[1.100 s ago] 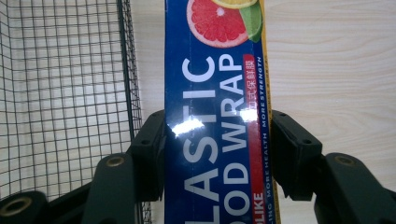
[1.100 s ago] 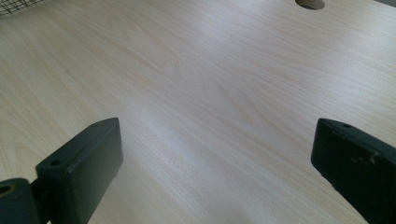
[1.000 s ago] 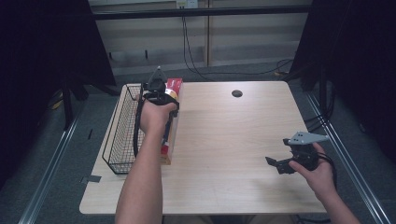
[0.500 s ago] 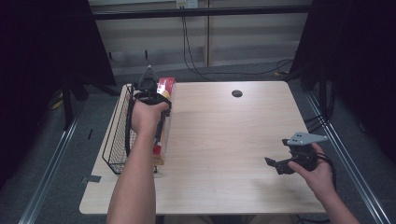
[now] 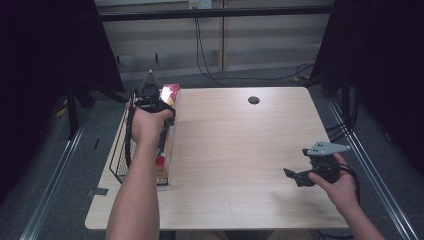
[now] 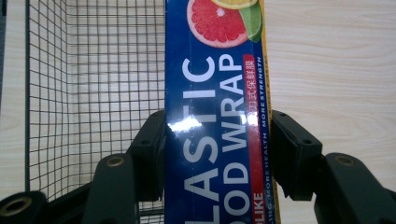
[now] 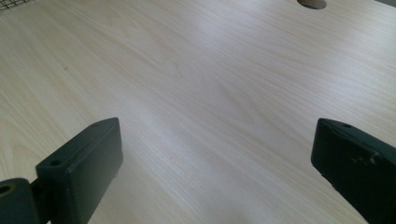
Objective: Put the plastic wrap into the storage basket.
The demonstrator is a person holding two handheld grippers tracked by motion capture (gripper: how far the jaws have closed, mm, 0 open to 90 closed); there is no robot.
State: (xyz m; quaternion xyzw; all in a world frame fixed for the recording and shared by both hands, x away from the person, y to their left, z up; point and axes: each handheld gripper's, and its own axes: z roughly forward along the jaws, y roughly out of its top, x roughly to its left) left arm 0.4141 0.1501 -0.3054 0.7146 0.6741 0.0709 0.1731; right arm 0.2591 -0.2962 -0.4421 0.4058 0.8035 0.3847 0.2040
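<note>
We're seeing L gripper (image 6: 217, 154) pinching the plastic wrap box (image 6: 217, 93) beside the wire basket (image 6: 93, 70). R gripper (image 7: 215, 163) is hovering over the table (image 7: 210, 70), jaws spread wide.

Wire basket (image 5: 120, 150) walls the left edge; table (image 5: 240, 145) right open

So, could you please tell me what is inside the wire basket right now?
Through the wire basket mesh, just bare table shows. The plastic wrap box in the left gripper hides the basket's near edge.
</note>
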